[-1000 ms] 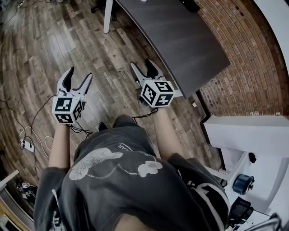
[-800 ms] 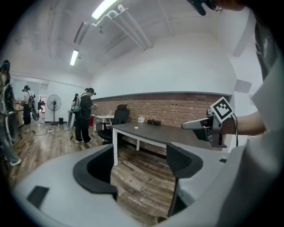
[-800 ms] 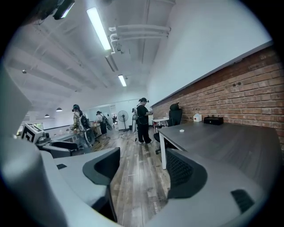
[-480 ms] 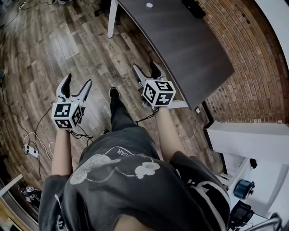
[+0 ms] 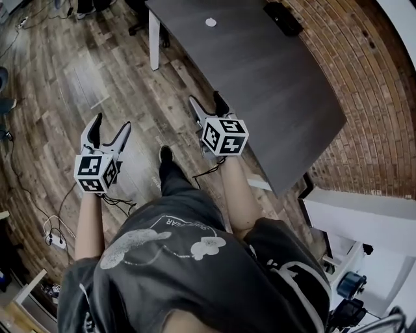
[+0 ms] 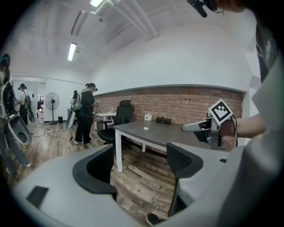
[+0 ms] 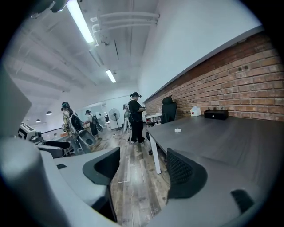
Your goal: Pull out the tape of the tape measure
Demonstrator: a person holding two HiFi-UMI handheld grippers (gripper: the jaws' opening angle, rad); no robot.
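Note:
A small white round thing (image 5: pixel 210 22) lies on the dark table (image 5: pixel 273 78), far ahead of both grippers; it is too small to tell whether it is the tape measure. It also shows in the left gripper view (image 6: pixel 146 128) and the right gripper view (image 7: pixel 177 130). My left gripper (image 5: pixel 112 125) hangs over the wooden floor, open with nothing between its jaws (image 6: pixel 140 159). My right gripper (image 5: pixel 206 99) is beside the table's near left edge, also open and empty (image 7: pixel 142 166).
A black box (image 5: pixel 281 17) sits at the table's far end, with a white container (image 7: pixel 195 111) beside it. A brick wall (image 5: pixel 370 97) runs along the right. Several people (image 6: pixel 86 113) and a black office chair (image 6: pixel 120 116) stand beyond the table. Cables (image 5: pixel 55 227) lie on the floor at left.
The person has stepped toward the table, so more of its top and the white thing have come into view. Both grippers stay level in front, jaws apart.

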